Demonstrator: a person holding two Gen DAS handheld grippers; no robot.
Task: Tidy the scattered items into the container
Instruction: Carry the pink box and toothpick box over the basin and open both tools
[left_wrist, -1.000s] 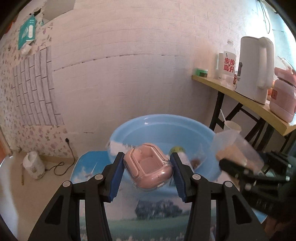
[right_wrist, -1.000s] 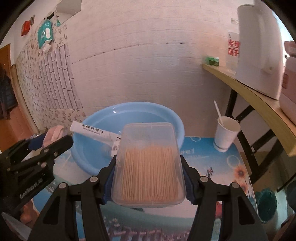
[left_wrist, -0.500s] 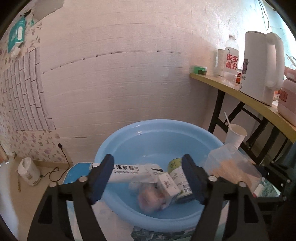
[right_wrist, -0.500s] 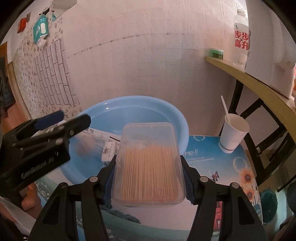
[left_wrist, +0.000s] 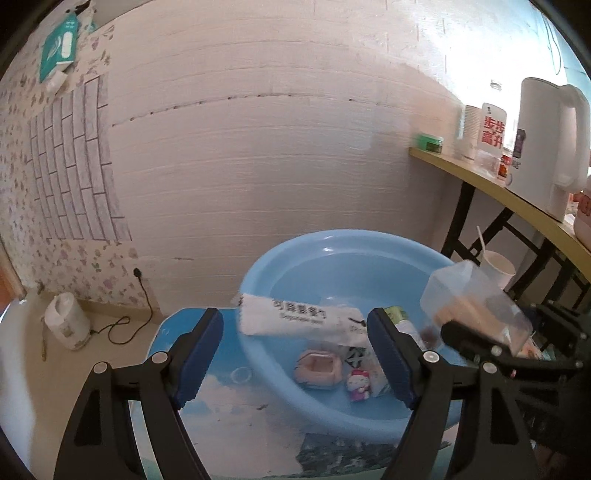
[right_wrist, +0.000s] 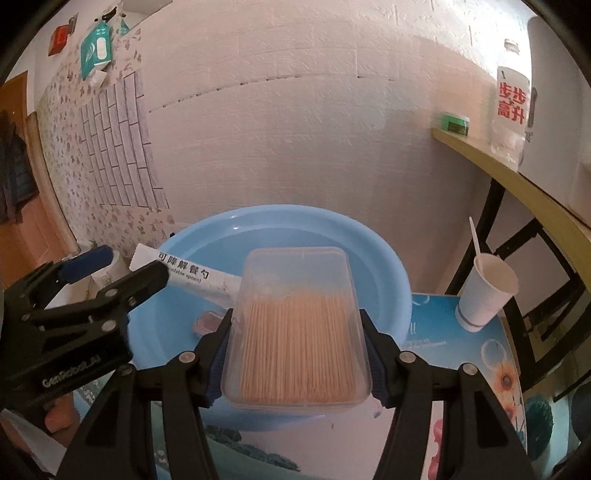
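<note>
The blue basin (left_wrist: 332, 238) stands on the table against the wall. In it lie a pink case (left_wrist: 317, 371), a white spoon packet (left_wrist: 295, 321), a small pink figure (left_wrist: 358, 380) and a green can (left_wrist: 397, 315). My left gripper (left_wrist: 295, 356) is open above the basin's near left rim, with nothing between its blue pads. My right gripper (right_wrist: 299, 350) is shut on a clear box of toothpicks (right_wrist: 299, 332) and holds it over the basin's (right_wrist: 295, 214) near edge. The same box (left_wrist: 476, 314) shows at the right of the left wrist view. The left gripper (right_wrist: 92, 295) shows at the left of the right wrist view.
A white paper cup (right_wrist: 487, 291) with a stick in it stands on the table right of the basin. A yellow shelf (left_wrist: 517, 199) at the right carries a white kettle (left_wrist: 550, 147) and a bottle (left_wrist: 493, 133). The wall rises close behind the basin. A white pot (left_wrist: 68, 321) sits on the floor at the left.
My left gripper opened and let go of the pink case, which now lies in the basin. My right gripper has carried the toothpick box closer over the basin.
</note>
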